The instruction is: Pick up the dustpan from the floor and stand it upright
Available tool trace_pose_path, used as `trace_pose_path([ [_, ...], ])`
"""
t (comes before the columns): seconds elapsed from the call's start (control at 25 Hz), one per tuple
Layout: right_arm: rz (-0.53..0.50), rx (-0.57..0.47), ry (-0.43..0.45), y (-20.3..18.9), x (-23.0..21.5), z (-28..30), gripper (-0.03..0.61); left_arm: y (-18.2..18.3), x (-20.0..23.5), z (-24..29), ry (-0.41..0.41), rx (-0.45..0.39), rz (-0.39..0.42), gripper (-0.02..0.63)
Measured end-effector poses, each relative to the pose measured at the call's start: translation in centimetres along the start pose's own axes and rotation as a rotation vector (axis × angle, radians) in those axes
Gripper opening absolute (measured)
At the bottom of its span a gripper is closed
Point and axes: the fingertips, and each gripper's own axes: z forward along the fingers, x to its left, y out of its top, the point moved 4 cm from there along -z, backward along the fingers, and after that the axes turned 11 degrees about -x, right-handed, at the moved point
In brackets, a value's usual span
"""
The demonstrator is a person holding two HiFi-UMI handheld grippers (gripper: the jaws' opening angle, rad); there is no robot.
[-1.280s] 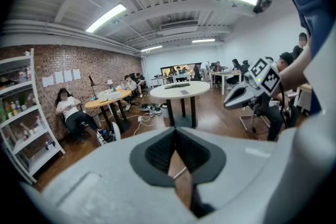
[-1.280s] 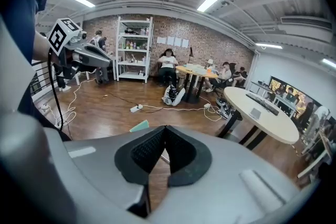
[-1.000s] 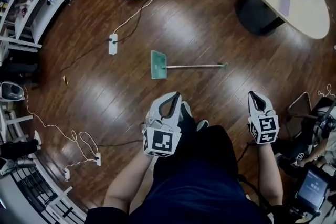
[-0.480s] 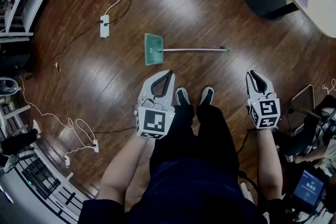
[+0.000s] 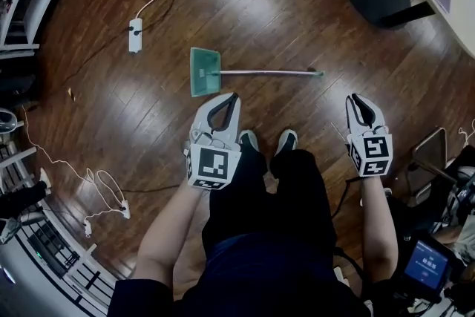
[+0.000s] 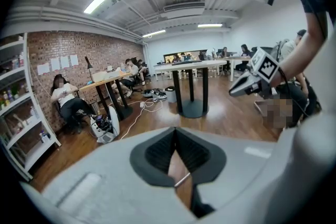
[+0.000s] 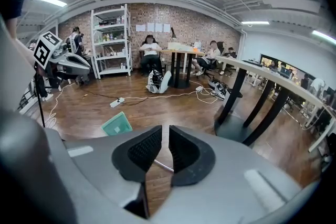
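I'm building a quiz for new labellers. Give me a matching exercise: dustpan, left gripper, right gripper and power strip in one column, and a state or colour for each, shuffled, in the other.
1 dustpan
2 left gripper
3 right gripper
4 power strip

A jaws slightly apart, empty
B green, lying flat
C jaws shut, empty
D white

Pairs: 1-B, 2-C, 3-A, 4-D.
The right gripper's jaws have just been opening; nothing is held between them.
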Motion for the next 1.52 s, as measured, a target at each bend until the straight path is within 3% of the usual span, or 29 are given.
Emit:
trace_pose_path([
  [0.28,0.01,0.026,0.007,-5.9,-1.7,3.8,0.048,-4.3,-0.8,4.1,-0.021,0.004,0.021,0.005],
  [0.52,-0.024,0.016,0.047,-9.6,-2.0,8.9,0.048,-9.3,0.1,8.6,-0.088,0.011,0.058,0.005],
  [0.84,-0.093,-0.006,0.096,-13.7,-3.3,16.1,0.059,-17.8,0.8,15.0,-0.171,0.075,0.177,0.035],
  [1.16,-0.118,0.001,0.052,-19.1,-6.4,20.8,0.074,-24.8,1.4,20.2,-0.293,0.037,0.297,0.043],
  [1.28,-0.086,0.02,0.031,-22.0,-7.7,22.4,0.078,-27.4,2.0,22.1,-0.308,0.047,0.32,0.044],
  [1.52,0.022,0.086,0.002,-30.1,-9.0,25.3,0.08,-32.6,2.0,25.5,-0.333,0.084,0.295,0.046],
])
